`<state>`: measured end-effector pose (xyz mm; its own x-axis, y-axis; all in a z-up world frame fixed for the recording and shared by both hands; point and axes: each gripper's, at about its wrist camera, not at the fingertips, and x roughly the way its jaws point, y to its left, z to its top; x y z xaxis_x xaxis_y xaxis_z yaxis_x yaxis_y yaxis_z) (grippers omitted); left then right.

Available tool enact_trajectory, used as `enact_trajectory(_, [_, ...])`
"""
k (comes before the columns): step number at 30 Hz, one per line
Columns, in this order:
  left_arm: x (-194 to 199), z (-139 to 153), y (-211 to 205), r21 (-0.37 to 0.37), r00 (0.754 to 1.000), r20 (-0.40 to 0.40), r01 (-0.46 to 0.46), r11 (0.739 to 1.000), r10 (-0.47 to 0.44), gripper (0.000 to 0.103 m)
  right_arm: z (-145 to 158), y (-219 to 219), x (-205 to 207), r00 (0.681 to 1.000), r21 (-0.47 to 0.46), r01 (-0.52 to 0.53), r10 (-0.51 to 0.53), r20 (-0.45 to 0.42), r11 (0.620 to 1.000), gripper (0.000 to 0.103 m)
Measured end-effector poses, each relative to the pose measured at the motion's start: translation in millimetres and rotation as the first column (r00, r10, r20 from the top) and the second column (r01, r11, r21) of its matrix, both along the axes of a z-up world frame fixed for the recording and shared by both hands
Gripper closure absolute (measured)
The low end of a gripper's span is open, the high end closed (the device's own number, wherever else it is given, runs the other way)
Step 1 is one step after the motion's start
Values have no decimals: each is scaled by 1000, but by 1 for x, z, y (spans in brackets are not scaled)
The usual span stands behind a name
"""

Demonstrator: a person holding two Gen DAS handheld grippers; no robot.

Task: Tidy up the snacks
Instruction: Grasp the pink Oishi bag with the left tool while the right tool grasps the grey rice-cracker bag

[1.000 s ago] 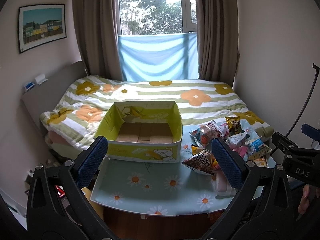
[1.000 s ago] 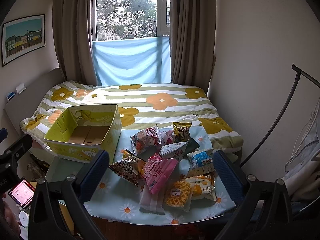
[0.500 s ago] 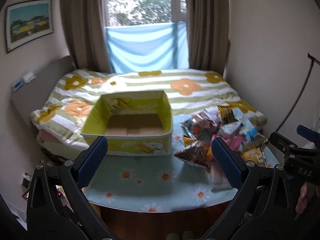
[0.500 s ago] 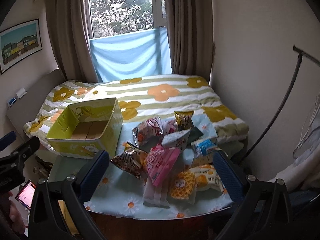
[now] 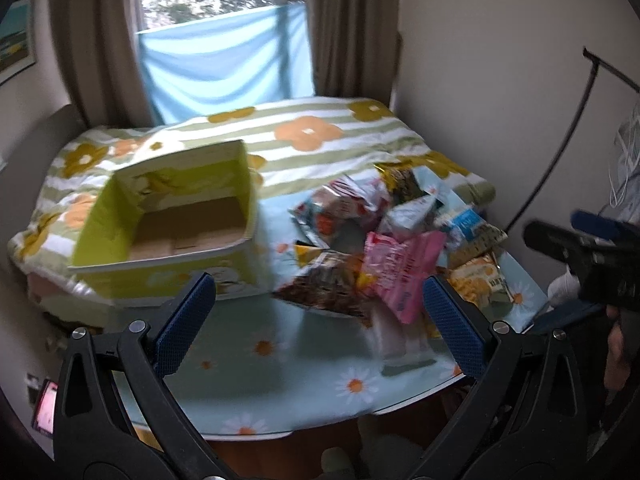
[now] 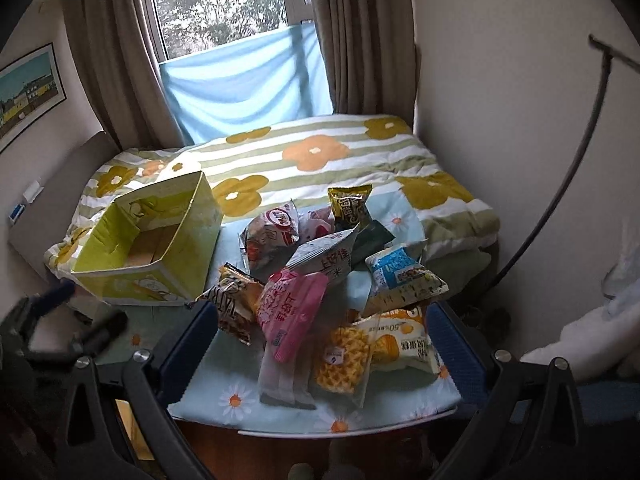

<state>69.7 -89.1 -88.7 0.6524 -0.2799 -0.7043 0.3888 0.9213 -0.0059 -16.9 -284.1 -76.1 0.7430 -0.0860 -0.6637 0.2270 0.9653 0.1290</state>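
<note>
A pile of snack packets (image 6: 328,280) lies on the right half of a small table with a daisy cloth (image 6: 240,396). A pink packet (image 6: 288,312) lies on top near the front, a waffle packet (image 6: 344,356) in front of it. An open yellow-green cardboard box (image 6: 148,248) stands empty on the left; it also shows in the left wrist view (image 5: 172,232). My left gripper (image 5: 316,320) is open and empty, above the table's front, facing the pile (image 5: 392,248). My right gripper (image 6: 320,344) is open and empty, just in front of the pile.
A bed with a striped flower quilt (image 6: 320,160) lies right behind the table. A wall (image 6: 500,120) and a thin black stand (image 6: 560,200) are on the right. A curtained window (image 6: 224,12) is at the back.
Both grippers have moved forward and down toward the table. The left view has swung right toward the snack pile. Both stay open and empty.
</note>
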Motion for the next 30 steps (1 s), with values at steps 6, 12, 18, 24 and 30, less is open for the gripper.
enact_trajectory(6, [23,-31,-59,20,997,-48,61,998,-60,0,-19,-52,54,995,135,-82,89,-49,987,0])
enact_trajectory(12, [50,-74,-114,89,992,-89,99,991,-91,0,-48,-90,115,972,251,-178,209,-103,951,0])
enact_trajectory(18, [77,-114,-136,111,989,-136,72,991,-57,0,-87,-100,170,936,369,-244,318,-154,897,0])
enact_trajectory(24, [93,-135,-158,150,989,-136,82,985,-62,0,-121,-100,203,911,455,-236,359,-204,858,0])
enact_trajectory(30, [103,-150,-168,179,985,-145,114,977,-88,0,-121,-97,222,903,395,-252,362,-232,883,0])
